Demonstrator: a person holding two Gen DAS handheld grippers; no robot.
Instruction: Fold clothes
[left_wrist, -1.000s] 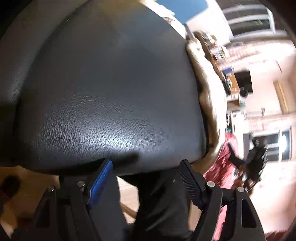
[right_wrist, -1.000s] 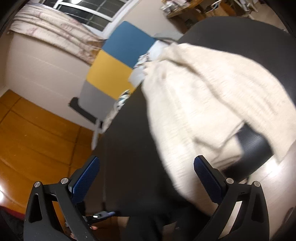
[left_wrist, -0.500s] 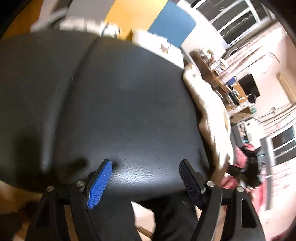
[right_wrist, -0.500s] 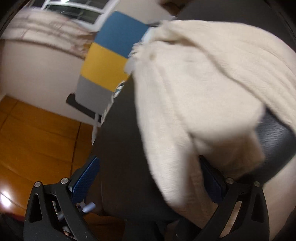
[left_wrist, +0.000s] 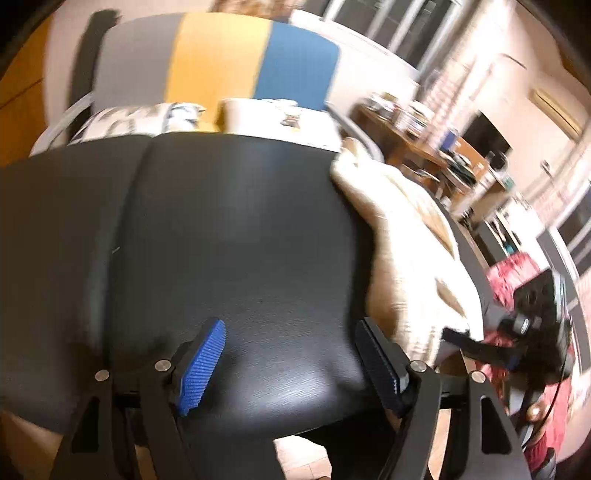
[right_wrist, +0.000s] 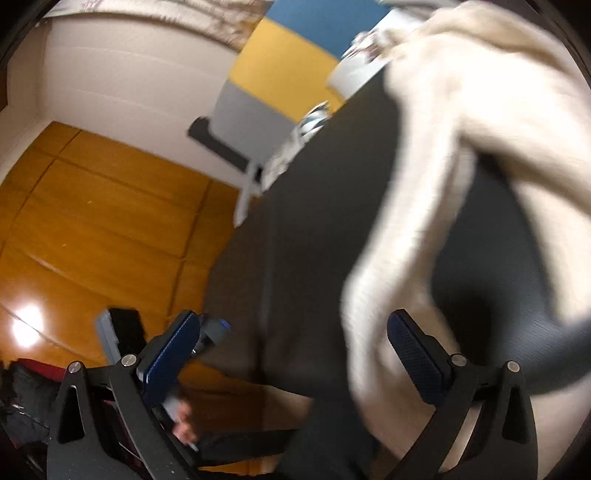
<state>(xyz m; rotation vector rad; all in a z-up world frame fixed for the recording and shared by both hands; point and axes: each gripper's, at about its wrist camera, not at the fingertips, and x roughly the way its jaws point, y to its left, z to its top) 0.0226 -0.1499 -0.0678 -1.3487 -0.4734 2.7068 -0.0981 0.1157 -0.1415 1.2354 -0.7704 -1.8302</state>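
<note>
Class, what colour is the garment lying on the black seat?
Cream, a knitted garment on the black seat. It shows best in the right wrist view.

Cream garment (left_wrist: 410, 258), black cushion (left_wrist: 240, 236), grey-yellow-blue striped chair (left_wrist: 218, 62).

Cream garment (right_wrist: 443, 166) motion-blurred, cut off by the frame edge

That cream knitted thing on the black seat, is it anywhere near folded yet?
Hardly begun. Done: nothing looks folded; the cream knit garment lies bunched on the black padded seat, one edge hanging over its front. In hand: neither gripper holds it. The right gripper is open with cloth hanging between its fingers, and the left gripper is open over bare seat. Left: grasp, spread flat, fold.
</note>
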